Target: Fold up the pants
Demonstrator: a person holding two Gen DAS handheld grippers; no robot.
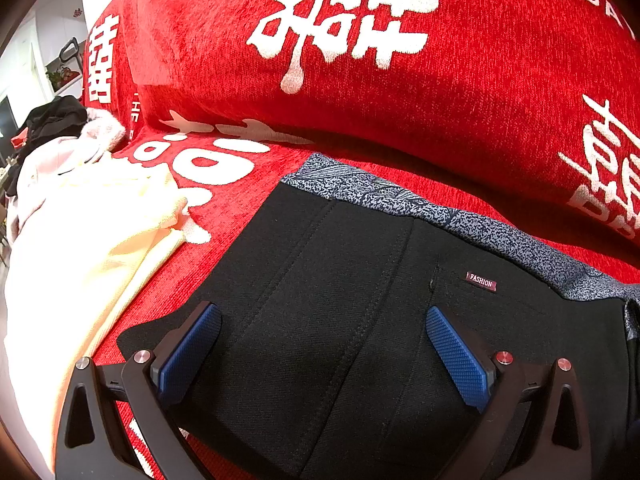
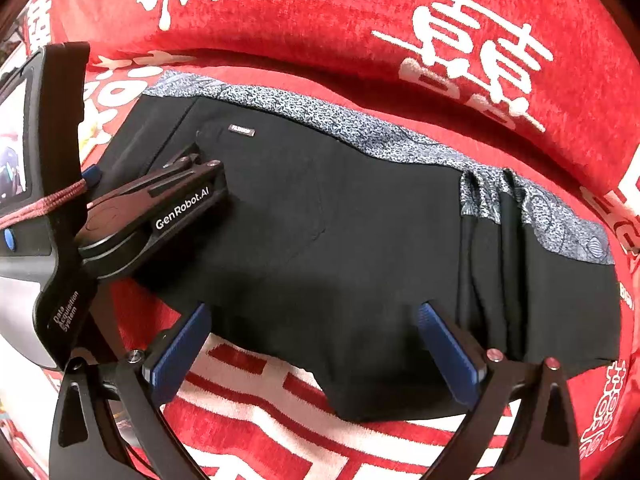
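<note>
Black pants [image 1: 344, 300] with a grey patterned waistband [image 1: 400, 200] and a small "FASHION" tag [image 1: 481, 281] lie folded flat on a red sofa seat. They show whole in the right wrist view [image 2: 360, 240], waistband [image 2: 360, 128] toward the backrest, bunched folds at the right. My left gripper [image 1: 322, 344] is open and empty, low over the pants' left part; its body shows in the right wrist view [image 2: 168, 208]. My right gripper [image 2: 314, 344] is open and empty above the pants' near edge.
The red sofa cover with white characters [image 1: 400, 80] rises as a backrest behind the pants. A cream garment [image 1: 80, 248] and a pile of pink and black clothes [image 1: 52, 128] lie to the left. The red-and-white seat front [image 2: 300, 420] lies below the pants.
</note>
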